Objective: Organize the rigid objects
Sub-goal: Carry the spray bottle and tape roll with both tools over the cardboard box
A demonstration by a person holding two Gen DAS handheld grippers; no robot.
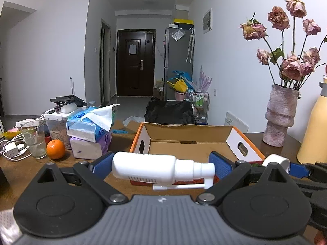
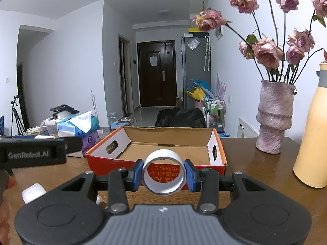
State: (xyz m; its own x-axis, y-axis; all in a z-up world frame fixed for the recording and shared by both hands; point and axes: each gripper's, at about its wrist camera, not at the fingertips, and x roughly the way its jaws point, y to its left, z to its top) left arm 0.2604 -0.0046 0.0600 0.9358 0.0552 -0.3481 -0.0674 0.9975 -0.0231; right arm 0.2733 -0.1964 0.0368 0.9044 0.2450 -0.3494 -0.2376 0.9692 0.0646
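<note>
Holding a white bottle (image 1: 144,166) crosswise in my left gripper (image 1: 161,165), I see its blue pads at both ends of it, base to the left and nozzle to the right, with a thin spray tube folded underneath. It hangs just in front of the box (image 2: 157,163) and above the table (image 1: 18,169). My right gripper (image 2: 164,173) is clamped narrow on a white tape roll (image 2: 164,172), pads pressing its two sides, the hole facing me (I can read orange print on the box wall through it). That roll is also just short of the box's near wall.

That box is open-topped cardboard, orange outside, with oval handle holes in both end walls; what I can see of its floor is bare brown card.

Left of the box stand a drinking glass (image 1: 34,140) with a straw in it, an orange (image 1: 55,149), and tissue packs (image 1: 90,131). Right of the box a pink vase (image 2: 273,118) holds dried roses (image 2: 265,51), and a yellow flask (image 2: 312,138) stands beyond it.
</note>
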